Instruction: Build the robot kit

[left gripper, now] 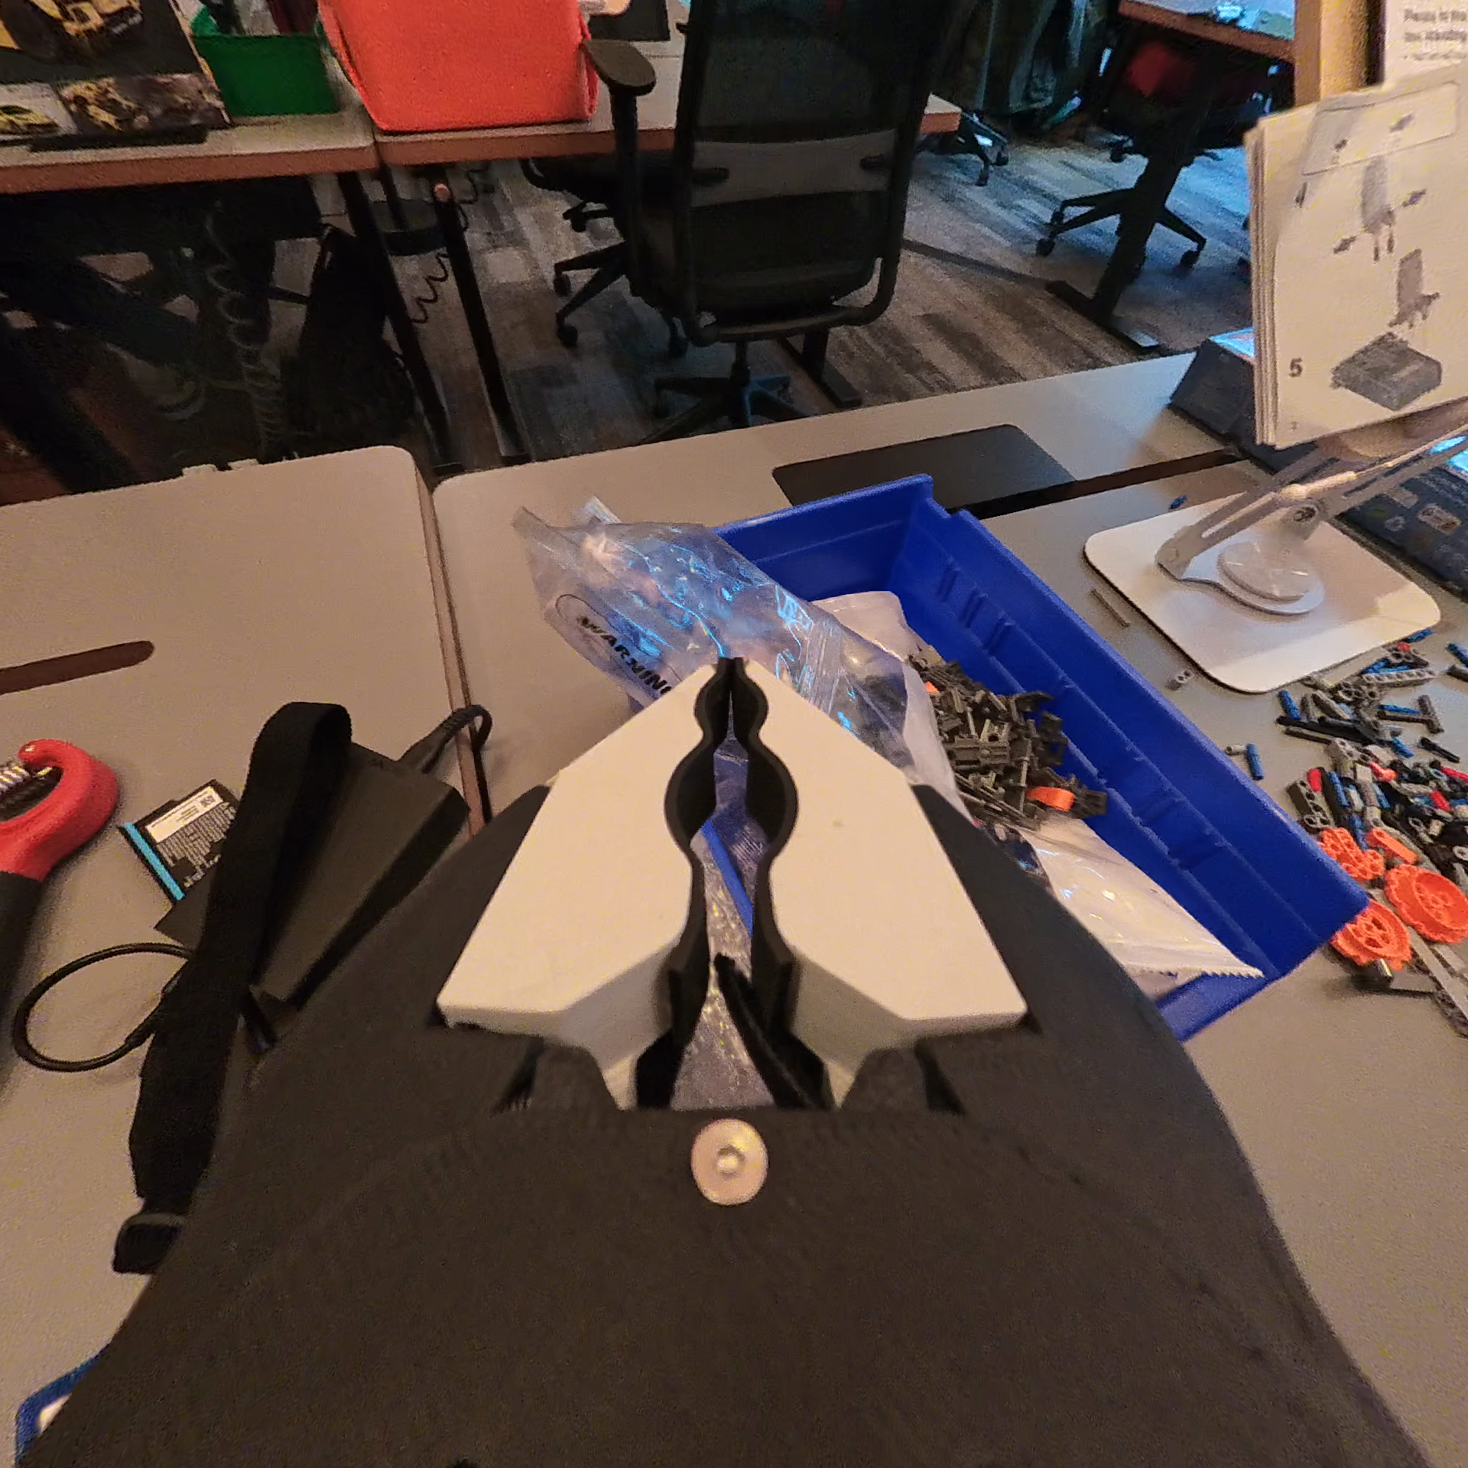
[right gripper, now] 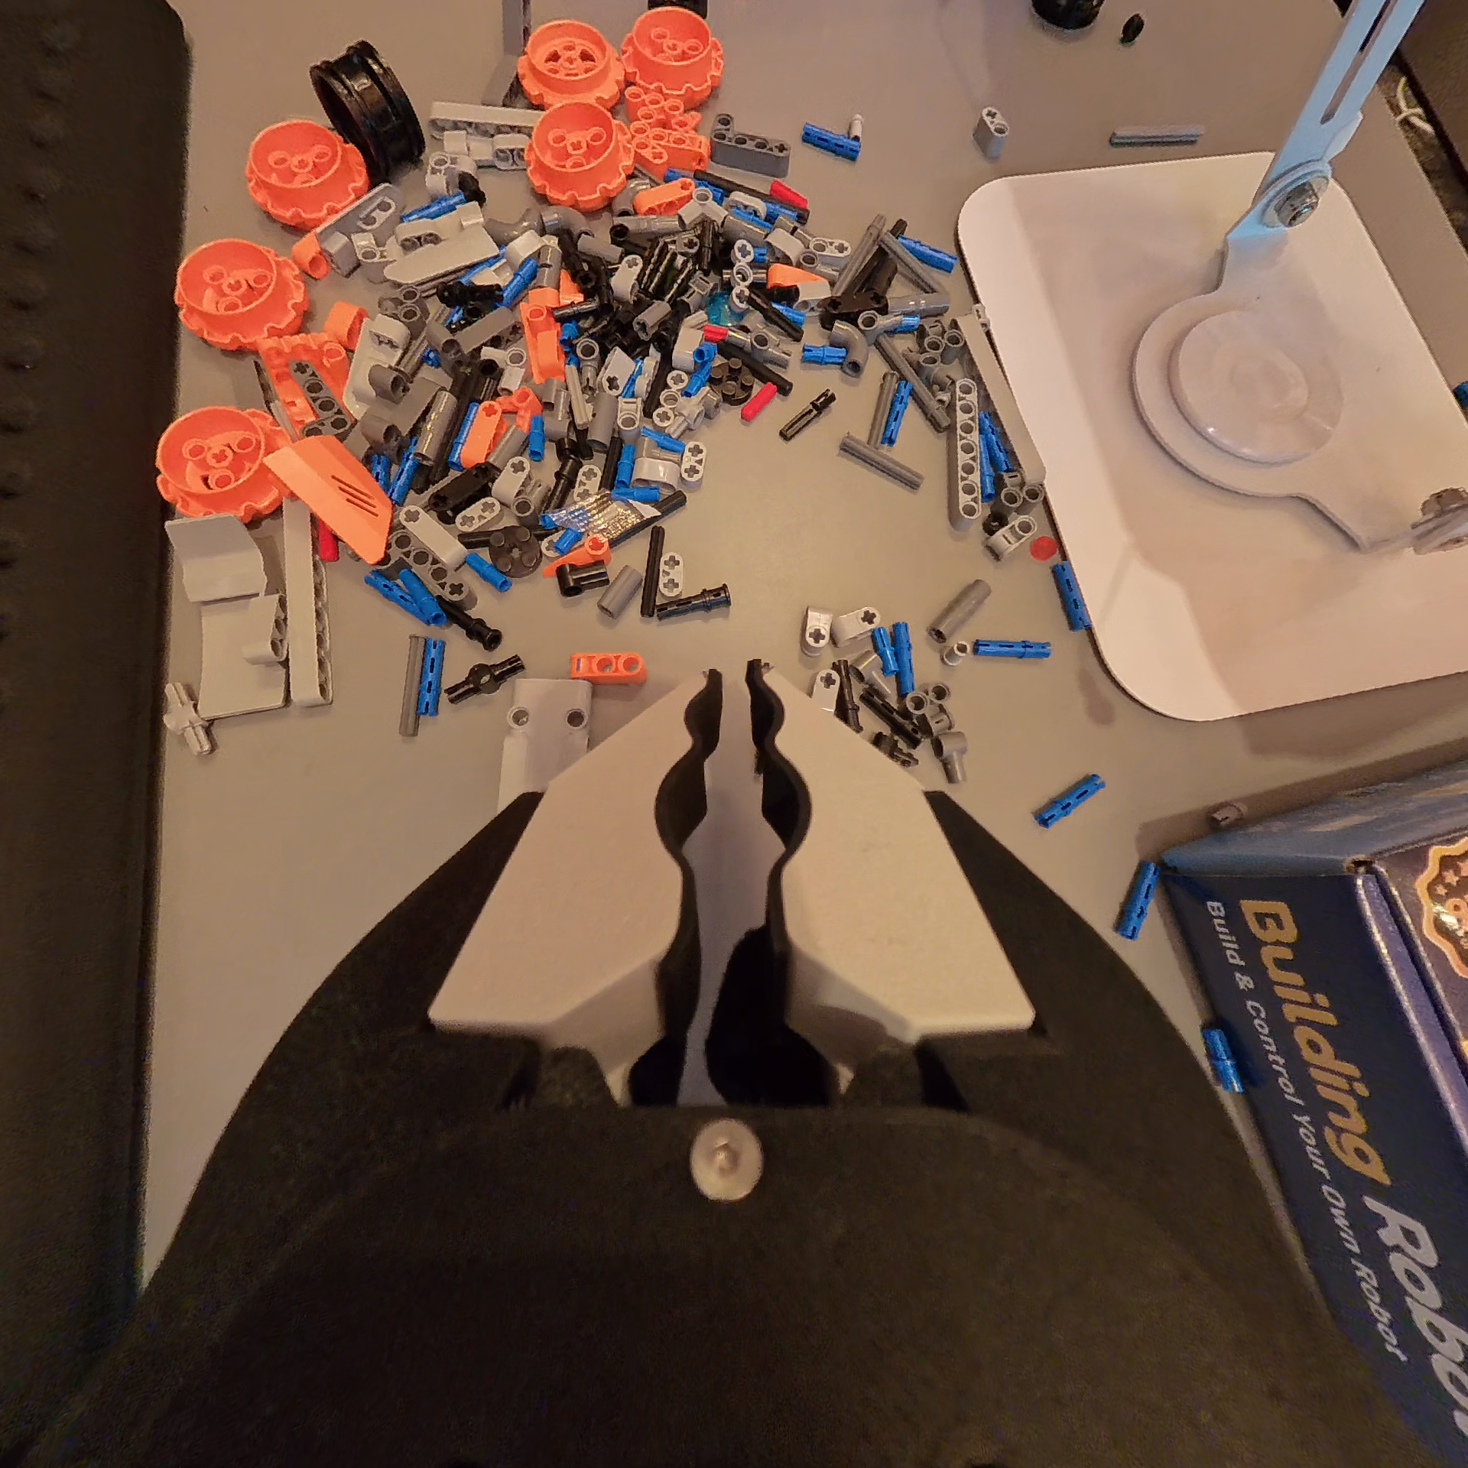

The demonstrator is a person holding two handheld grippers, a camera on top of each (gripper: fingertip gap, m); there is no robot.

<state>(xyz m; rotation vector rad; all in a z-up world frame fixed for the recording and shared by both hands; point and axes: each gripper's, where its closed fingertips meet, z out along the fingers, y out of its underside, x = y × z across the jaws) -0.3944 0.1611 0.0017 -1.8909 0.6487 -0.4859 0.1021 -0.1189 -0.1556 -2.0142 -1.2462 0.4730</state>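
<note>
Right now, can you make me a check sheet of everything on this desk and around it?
Surface: grey table, bare between the parts.
Things at hand: loose building-set pieces with orange wheels; blue bin holding dark grey pieces and a clear plastic bag.
Clutter: black power adapter, red-handled tool, blue box, white stand carrying a booklet.
Grippers: left gripper shut, over the bag; right gripper slightly open, empty, above the table.
Cables: black cable looped by the adapter.
Surroundings: office chair, orange box, green bin.
</note>
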